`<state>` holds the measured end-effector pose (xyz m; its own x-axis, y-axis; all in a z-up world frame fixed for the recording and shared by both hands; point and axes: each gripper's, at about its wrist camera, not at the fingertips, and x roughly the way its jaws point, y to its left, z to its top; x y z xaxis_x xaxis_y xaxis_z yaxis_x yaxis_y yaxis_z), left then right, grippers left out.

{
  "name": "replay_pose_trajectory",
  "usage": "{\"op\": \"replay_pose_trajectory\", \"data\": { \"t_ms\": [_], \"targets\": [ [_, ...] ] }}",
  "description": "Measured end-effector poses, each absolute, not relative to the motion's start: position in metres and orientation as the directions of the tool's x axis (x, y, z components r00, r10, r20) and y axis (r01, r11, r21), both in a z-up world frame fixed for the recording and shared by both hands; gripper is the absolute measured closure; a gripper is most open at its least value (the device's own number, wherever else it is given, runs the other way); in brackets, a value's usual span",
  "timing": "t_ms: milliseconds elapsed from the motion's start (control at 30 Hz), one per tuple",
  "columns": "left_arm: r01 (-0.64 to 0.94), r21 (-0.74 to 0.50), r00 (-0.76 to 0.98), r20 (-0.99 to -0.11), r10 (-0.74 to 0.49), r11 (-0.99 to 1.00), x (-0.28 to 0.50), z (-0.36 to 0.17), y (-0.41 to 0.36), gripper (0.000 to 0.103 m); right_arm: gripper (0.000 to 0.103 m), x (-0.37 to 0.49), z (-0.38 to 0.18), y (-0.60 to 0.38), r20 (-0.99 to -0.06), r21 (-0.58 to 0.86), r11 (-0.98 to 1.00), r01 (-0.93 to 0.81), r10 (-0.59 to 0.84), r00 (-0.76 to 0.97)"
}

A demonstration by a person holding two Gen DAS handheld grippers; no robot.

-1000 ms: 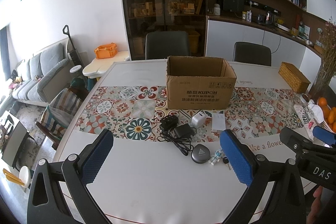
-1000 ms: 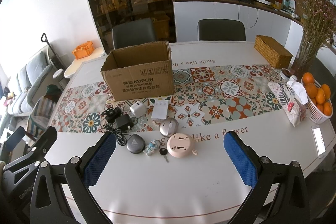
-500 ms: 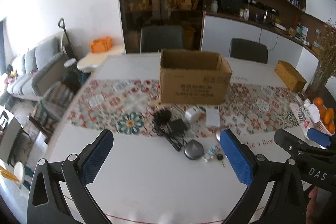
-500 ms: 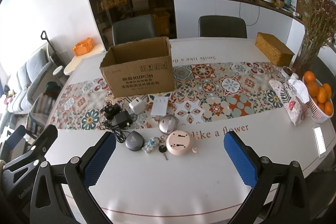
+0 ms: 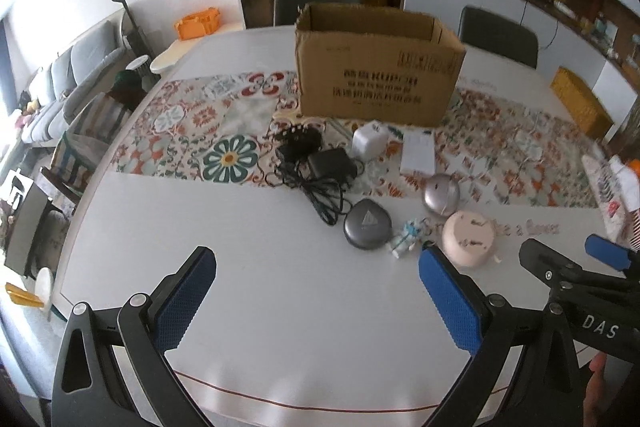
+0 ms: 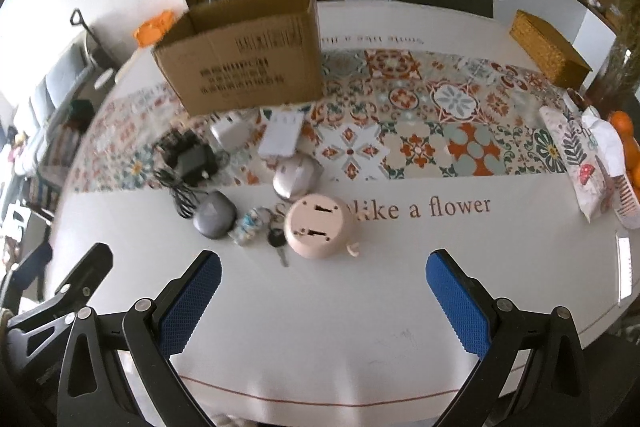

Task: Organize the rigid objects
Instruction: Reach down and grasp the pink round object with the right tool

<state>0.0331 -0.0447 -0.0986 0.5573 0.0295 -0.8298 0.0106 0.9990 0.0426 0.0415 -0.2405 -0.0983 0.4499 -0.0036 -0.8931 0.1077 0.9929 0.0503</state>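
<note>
Ahead, we are holding the left gripper (image 5: 316,293) wide open and empty, facing the "KUPOH" cardboard box (image 5: 378,75). Rightward, "DAS" marks the other tool. We are spreading the right gripper (image 6: 324,295) empty too; beyond it the pink round device (image 6: 318,225) is sitting beside "like a flower" on the table (image 6: 320,327).

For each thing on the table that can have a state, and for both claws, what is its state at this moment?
Left claw: open, holding nothing, above the table.
Right claw: open, holding nothing.
Cardboard box: open at the top, upright on the table.
Pink round device: lying on the table, untouched.
Grey case: closed, lying flat.
Black adapter: unplugged, its cable tangled.
Key: lying flat beside the pink round device.
</note>
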Motion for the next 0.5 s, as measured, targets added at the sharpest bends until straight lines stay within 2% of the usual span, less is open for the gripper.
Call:
{"op": "replay_pose_trajectory", "data": {
  "t_ms": [233, 500],
  "targets": [
    [0.037, 0.098, 0.491, -0.869, 0.067, 0.995, 0.065, -0.129, -0.039, 0.000, 0.001, 0.066, -0.133, -0.240, -0.928, 0.072, 0.990, 0.124, 0.021, 0.373],
    [0.081, 0.067, 0.458, -0.888, 0.023, 0.994, 0.083, -0.153, -0.039, 0.000, 0.004, 0.077, -0.159, -0.244, -0.938, 0.117, 0.973, 0.200, 0.042, 0.344]
  ]
}}
